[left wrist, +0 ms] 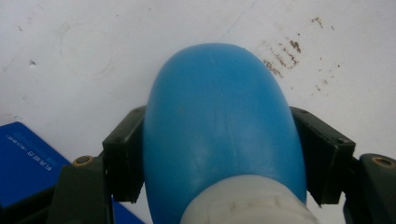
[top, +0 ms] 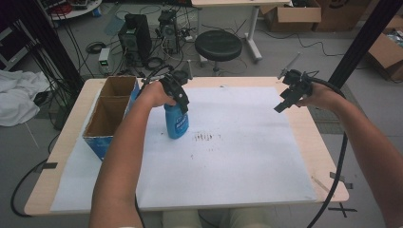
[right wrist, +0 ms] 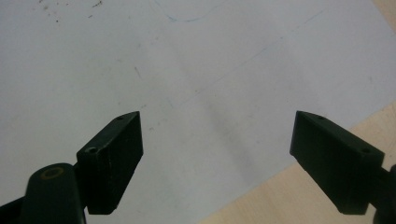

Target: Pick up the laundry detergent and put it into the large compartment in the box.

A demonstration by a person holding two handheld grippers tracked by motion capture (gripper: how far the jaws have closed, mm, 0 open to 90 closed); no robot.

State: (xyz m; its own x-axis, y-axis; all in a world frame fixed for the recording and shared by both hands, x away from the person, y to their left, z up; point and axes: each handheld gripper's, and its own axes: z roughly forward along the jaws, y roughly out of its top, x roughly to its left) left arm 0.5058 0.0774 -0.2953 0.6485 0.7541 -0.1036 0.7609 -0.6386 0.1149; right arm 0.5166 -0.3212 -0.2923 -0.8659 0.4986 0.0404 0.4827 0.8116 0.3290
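At the left edge of the white sheet (top: 228, 156) that covers the table (top: 71, 142) stands an open cardboard box (top: 110, 116) with blue sides, split into two compartments. Just right of the box, a blue bottle (top: 176, 121) stands upright on the sheet, its pale cap uppermost. The left gripper (top: 182, 105) comes down over the bottle from above, and in the left gripper view its jaws press against both sides of the bottle's (left wrist: 219, 121) blue shoulder, gripping it. A patch of small brown specks (top: 204, 137) marks the sheet just right of the bottle. Well to the right of the bottle, near the sheet's far right corner, the right gripper (top: 281, 105) hangs above the sheet; in the right gripper view its jaws stand wide apart with nothing between them, over the sheet's (right wrist: 196, 84) edge and bare wood.
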